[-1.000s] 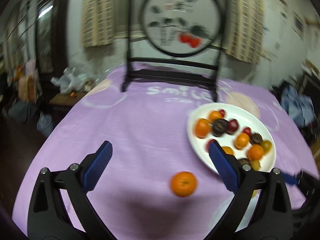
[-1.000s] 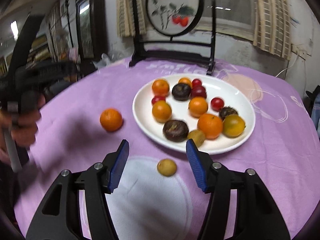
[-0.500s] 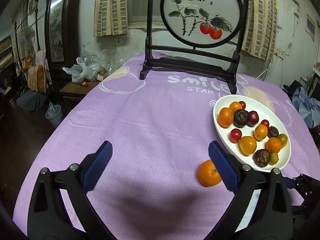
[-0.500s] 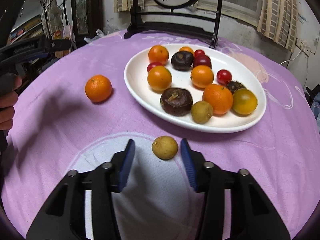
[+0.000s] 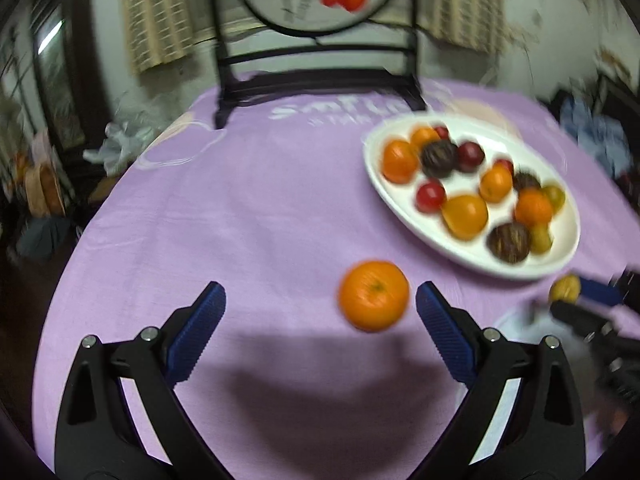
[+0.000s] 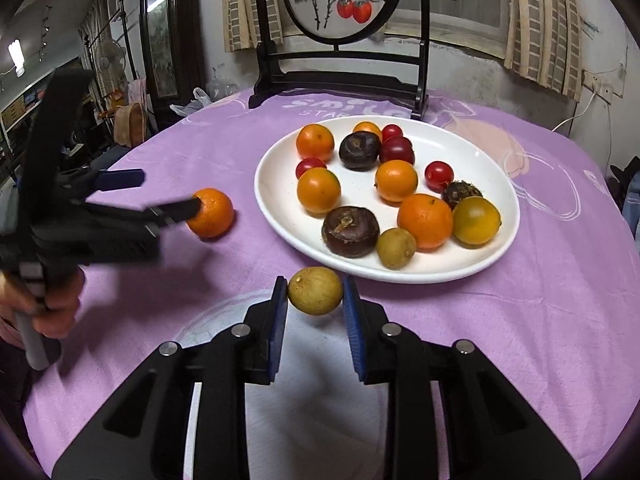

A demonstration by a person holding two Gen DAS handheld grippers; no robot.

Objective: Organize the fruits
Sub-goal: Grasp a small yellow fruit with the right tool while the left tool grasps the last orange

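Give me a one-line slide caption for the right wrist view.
Right gripper closes on a small yellow-green fruit beside the white plate of mixed fruit.

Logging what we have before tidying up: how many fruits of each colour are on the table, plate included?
Orange fruits: 6, one loose on the cloth
Red fruits: 4
Dark brown fruits: 3
Yellowish fruits: 3, one between the right gripper's pads
Total: 16
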